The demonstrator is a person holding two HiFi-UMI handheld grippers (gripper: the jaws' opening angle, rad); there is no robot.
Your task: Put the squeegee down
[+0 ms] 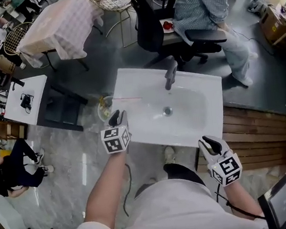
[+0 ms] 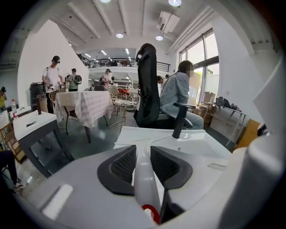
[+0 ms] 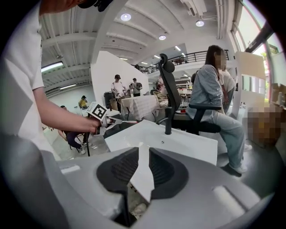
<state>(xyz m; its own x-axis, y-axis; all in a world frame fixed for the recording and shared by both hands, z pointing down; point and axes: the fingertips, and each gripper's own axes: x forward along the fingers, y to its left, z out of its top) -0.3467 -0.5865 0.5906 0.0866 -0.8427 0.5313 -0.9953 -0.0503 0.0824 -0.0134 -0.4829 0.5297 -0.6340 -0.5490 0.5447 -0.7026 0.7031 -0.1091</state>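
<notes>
Just left tongs (image 2: 143, 150), gripping squeegee (image 2: 145, 188), hover at sink's (image 1: 130, 87) left edge.

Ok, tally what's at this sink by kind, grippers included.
Grippers: 2 (left gripper, right gripper)
White rectangular ceramic sink: 1
Black upright metal faucet: 1
White-handled squeegee, in left gripper: 1
White flat scrap, in right gripper: 1
Total: 6
</notes>
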